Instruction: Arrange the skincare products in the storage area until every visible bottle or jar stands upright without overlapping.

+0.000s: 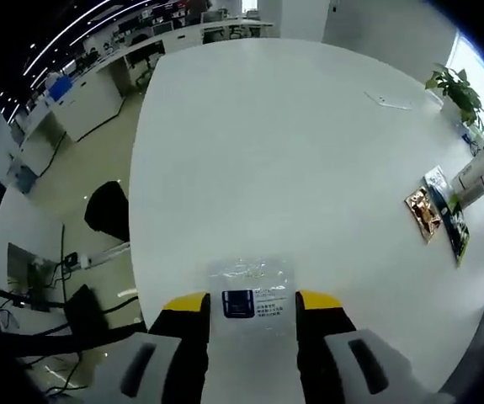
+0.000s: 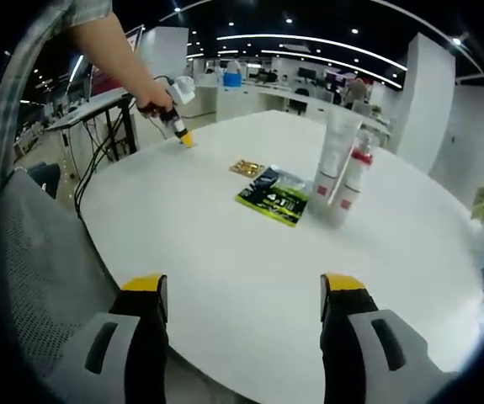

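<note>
A clear sachet [image 1: 250, 290] with a blue label lies on the round white table [image 1: 292, 151], and my left gripper [image 1: 252, 300] has its yellow-tipped jaws pressed against its two sides. In the right gripper view a hand holds that left gripper [image 2: 180, 135] tip-down at the table's far left edge. A tall white tube [image 2: 336, 151] and a white bottle with red trim [image 2: 353, 178] stand upright together past the table's middle, also visible as white tubes [image 1: 477, 168]. My right gripper [image 2: 246, 290] hangs open over the near edge, holding nothing.
A gold sachet [image 2: 248, 168] and a dark green packet [image 2: 279, 198] lie flat beside the tubes; they are also visible as the gold sachet [image 1: 425, 215] and the green packet [image 1: 454, 225]. A potted plant [image 1: 456, 88] stands at the rim. A grey mesh chair [image 2: 31, 278] sits by the right gripper.
</note>
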Demonstrator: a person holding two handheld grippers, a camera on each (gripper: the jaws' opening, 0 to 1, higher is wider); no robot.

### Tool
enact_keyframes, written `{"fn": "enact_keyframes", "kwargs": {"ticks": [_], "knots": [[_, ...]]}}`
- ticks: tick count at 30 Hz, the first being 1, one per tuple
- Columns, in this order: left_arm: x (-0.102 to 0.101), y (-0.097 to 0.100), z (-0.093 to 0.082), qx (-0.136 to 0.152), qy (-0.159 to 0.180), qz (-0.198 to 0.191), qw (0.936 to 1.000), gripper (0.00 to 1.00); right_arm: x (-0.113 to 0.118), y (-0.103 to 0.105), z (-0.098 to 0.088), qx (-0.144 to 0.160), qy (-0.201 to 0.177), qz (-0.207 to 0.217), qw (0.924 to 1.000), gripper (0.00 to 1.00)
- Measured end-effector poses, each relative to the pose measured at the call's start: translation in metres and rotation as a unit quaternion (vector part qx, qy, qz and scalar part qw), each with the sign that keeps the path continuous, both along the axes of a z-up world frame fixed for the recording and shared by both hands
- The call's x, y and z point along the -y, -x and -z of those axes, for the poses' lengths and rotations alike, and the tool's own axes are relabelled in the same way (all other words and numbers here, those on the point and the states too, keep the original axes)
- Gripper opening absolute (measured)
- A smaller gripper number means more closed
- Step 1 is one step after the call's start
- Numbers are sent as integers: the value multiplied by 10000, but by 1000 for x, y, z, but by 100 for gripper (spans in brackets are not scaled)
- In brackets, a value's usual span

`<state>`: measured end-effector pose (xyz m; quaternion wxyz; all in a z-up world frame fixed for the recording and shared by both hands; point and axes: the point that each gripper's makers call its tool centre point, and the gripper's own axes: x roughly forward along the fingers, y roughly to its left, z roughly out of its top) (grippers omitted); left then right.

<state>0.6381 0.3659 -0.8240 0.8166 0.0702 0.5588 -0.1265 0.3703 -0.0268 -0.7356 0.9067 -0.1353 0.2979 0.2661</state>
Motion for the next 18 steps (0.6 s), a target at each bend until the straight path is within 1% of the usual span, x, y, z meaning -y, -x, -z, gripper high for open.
{"fn": "enact_keyframes", "kwargs": {"ticks": [3,5,7,9,11,12,13,15,18], "knots": [[10,3,-7,71,0,120,9999,41,0,-1,-2,36,-29,-1,10000,71],[16,4,-13,133,63,156,9998,41,0,-1,-2,45,-40,0,10000,71],[31,10,-21,182,85,199,9996,41,-1,-1,-4,67,-68,0,10000,71],[51,14,-30,287,391,180,9987,41,-1,-1,-5,74,-95,-7,9999,71],[63,17,-42,455,500,198,9975,41,-2,-1,-5,91,-107,-24,9999,71],[73,21,-48,542,601,257,9964,41,-3,0,-7,107,-125,-40,9999,71],[77,23,-50,566,659,264,9959,41,-3,0,-8,119,-143,-41,9998,71],[89,32,-56,634,767,332,9945,41,-3,-1,-9,152,-186,-35,9997,71],[114,51,-64,676,1108,341,9910,41,-4,-1,-12,187,-249,-30,9995,71]]}}
